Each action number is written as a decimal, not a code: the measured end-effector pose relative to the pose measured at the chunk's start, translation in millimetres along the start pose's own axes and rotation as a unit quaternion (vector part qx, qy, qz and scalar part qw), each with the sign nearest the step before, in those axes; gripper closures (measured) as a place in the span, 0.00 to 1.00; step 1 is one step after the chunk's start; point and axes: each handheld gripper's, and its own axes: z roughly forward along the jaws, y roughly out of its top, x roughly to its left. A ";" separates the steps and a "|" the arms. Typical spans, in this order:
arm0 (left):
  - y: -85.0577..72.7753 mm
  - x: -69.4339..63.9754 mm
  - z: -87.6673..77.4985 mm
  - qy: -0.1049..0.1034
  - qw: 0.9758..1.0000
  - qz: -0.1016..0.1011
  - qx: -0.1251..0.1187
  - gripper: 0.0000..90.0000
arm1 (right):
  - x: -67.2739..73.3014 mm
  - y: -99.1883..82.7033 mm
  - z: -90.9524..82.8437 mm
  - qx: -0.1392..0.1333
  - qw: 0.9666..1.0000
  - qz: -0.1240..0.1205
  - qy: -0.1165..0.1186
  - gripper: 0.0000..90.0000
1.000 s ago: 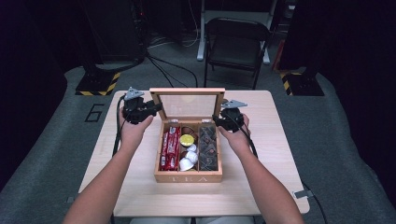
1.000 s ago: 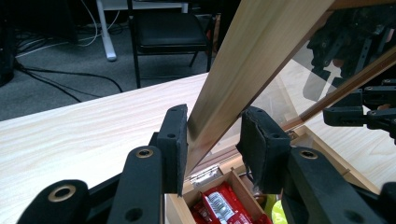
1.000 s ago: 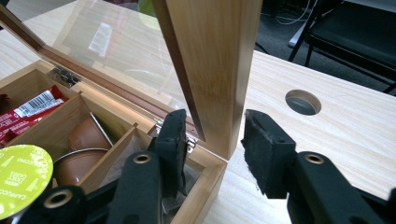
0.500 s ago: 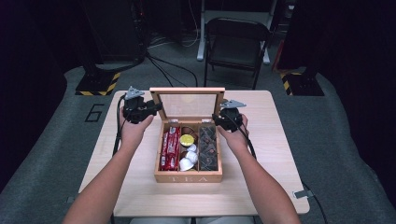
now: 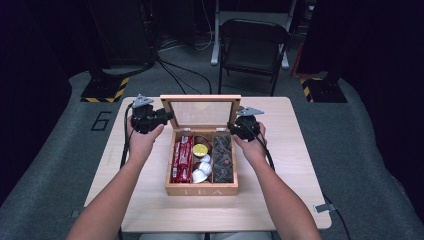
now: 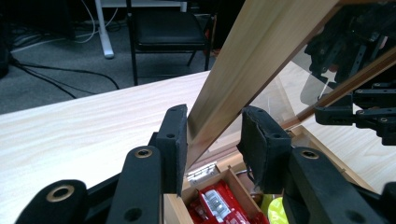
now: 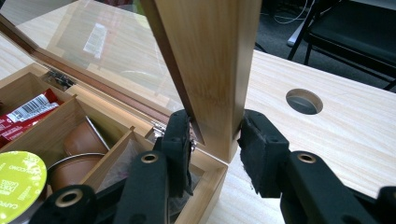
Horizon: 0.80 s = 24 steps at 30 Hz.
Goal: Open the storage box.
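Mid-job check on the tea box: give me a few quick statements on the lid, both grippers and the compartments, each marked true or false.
1. The lid stands open. True.
2. The left gripper is shut on the lid's side frame. True.
3. The right gripper hovers clear of the box. False: it is shut on the lid's other side frame.
4. Red packets fill the right compartment. False: they lie in the left one.
5. The tea box sits on the table. True.
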 end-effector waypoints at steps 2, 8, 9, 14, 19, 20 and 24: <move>-3.2 0.7 -0.8 0.001 1.000 0.000 0.001 0.67 | -0.1 0.0 -0.1 0.000 1.000 0.002 0.001 0.70; -13.8 4.1 -5.6 0.004 1.000 -0.004 0.005 0.66 | -0.6 0.4 0.1 0.001 1.000 0.002 0.001 0.70; -15.2 3.9 -6.4 0.004 1.000 -0.006 0.007 0.66 | -0.6 0.4 0.2 0.001 1.000 0.003 0.001 0.70; -19.2 2.2 -13.4 -0.004 1.000 -0.007 0.004 0.66 | -0.9 1.4 0.7 0.003 1.000 0.005 0.000 0.70; -26.8 -0.3 -17.1 -0.016 1.000 -0.014 0.017 0.66 | -1.7 2.3 1.4 0.004 1.000 0.004 0.001 0.71; -28.1 -1.1 -17.6 -0.018 1.000 -0.012 0.020 0.66 | -1.7 2.4 1.5 0.005 1.000 0.005 0.000 0.71; -33.2 -5.8 -22.6 -0.030 0.999 -0.018 0.015 0.65 | -2.1 3.1 2.1 0.006 1.000 0.009 0.001 0.71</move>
